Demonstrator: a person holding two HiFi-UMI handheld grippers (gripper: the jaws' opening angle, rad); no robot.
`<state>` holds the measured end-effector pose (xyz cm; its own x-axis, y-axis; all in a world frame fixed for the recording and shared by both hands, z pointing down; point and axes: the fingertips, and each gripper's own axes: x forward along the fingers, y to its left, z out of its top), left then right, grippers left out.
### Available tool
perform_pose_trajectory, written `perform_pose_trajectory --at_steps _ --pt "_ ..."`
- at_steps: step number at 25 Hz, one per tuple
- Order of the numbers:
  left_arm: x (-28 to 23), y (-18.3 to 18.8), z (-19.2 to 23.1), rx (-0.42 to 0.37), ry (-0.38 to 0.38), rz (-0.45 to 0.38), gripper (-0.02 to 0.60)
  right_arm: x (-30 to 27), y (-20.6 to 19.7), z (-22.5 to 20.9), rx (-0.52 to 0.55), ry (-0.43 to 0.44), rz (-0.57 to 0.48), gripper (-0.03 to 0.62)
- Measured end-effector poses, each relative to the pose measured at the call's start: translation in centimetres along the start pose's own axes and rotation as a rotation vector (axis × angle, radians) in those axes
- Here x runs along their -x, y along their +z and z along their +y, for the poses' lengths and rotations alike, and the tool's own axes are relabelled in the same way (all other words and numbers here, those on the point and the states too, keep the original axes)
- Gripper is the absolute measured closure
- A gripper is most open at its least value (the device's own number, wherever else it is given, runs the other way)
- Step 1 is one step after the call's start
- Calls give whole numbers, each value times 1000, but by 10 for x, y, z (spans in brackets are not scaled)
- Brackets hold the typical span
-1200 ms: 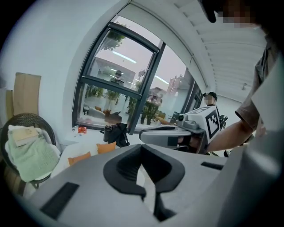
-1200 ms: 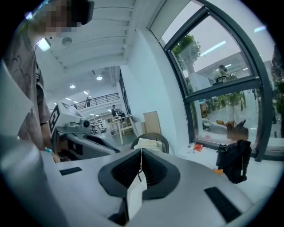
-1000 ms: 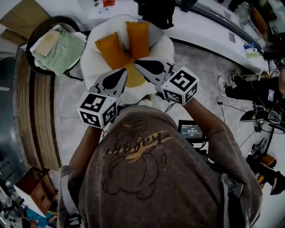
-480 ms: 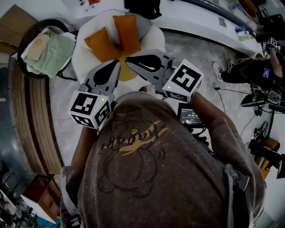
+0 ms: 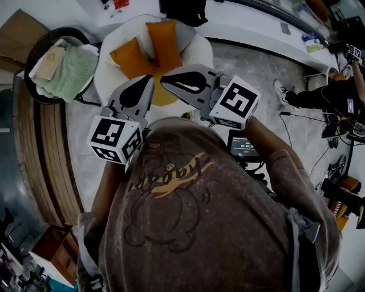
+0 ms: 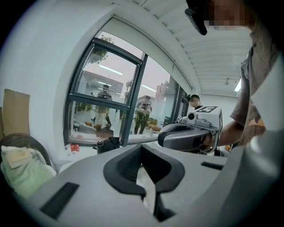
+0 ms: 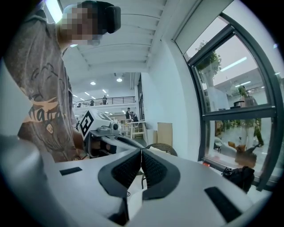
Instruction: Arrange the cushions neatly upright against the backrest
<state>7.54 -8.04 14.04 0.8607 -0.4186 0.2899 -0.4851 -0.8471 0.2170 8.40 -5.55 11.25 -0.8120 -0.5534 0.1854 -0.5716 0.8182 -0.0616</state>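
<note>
Two orange cushions lie on a round white chair [image 5: 197, 48] in the head view. The left cushion [image 5: 129, 57] lies tilted and the right cushion [image 5: 164, 41] stands against the chair's back. More orange fabric [image 5: 162, 97] shows under the gripper tips. My left gripper [image 5: 149, 81] and right gripper [image 5: 166, 80] hover above the seat's near side with tips close together, both shut and holding nothing. The left gripper view shows its shut jaws [image 6: 142, 148] and the right gripper [image 6: 179, 135] beside them. The right gripper view shows its shut jaws [image 7: 141, 154] and the left gripper [image 7: 104, 131].
A dark wicker basket [image 5: 40, 43] with a green blanket [image 5: 71, 65] stands left of the chair. A black bag [image 5: 182, 8] sits on the white ledge behind it. A person's legs [image 5: 316, 94] and cables lie on the floor at right. A small screen [image 5: 242, 147] is by my right arm.
Both grippers have risen a little toward the head camera and rolled slightly. Their jaws stay shut. The cushions have not moved on the chair.
</note>
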Motion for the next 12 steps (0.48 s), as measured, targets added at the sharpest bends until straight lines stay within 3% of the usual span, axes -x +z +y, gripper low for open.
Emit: perform_pose_trajectory --at_steps 12 --pt "-6 -2 6 22 3 8 577 4 -4 -15 -4 -17 14 571"
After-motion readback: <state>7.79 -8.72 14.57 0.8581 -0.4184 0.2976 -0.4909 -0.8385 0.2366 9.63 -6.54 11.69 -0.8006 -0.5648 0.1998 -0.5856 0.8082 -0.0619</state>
